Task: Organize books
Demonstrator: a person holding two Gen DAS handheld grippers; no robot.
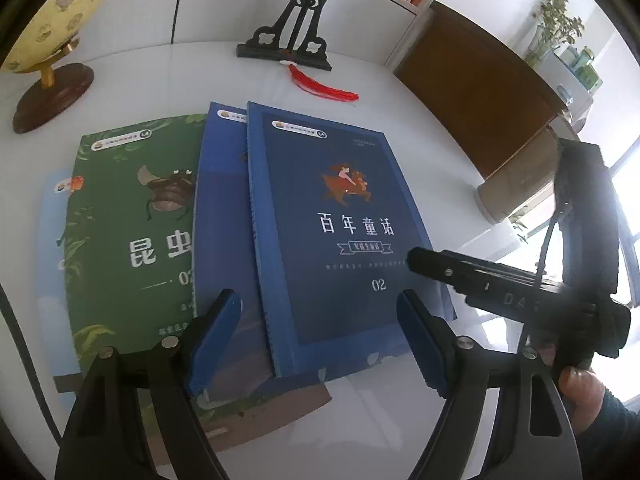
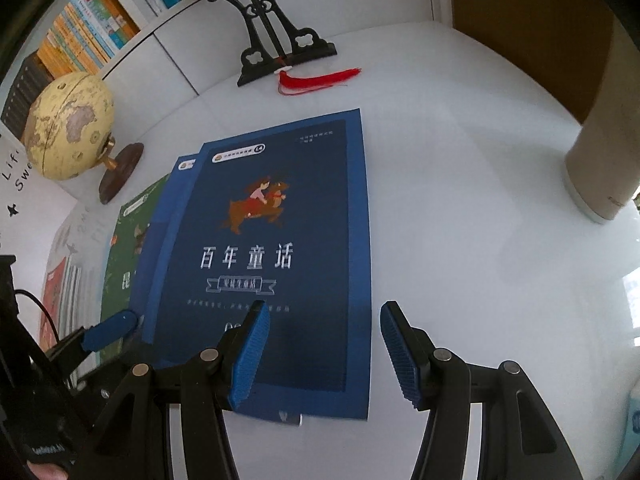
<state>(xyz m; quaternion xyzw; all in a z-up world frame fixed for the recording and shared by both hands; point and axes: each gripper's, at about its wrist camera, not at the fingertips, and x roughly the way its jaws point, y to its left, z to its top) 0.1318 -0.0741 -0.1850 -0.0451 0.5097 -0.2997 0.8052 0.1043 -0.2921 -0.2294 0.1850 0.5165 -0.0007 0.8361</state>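
Observation:
Several books lie overlapped on the white table [image 1: 400,120]. A dark blue book [image 1: 340,232] with white characters is on top. It partly covers a second blue book [image 1: 224,216], which overlaps a green insect book [image 1: 132,240]. My left gripper [image 1: 318,344] is open just above the dark blue book's near end, and the pads touch nothing. In the right wrist view my right gripper [image 2: 324,344] is open over the dark blue book's [image 2: 280,240] near right corner. Its left pad is over the cover and its right pad over bare table.
A globe [image 1: 60,12] on a wooden base stands at the back left. A black fan stand [image 1: 292,36] with a red tassel [image 1: 328,88] is at the back centre. A brown and beige cylinder [image 2: 600,168] stands to the right. A shelf of books [image 2: 80,28] is behind.

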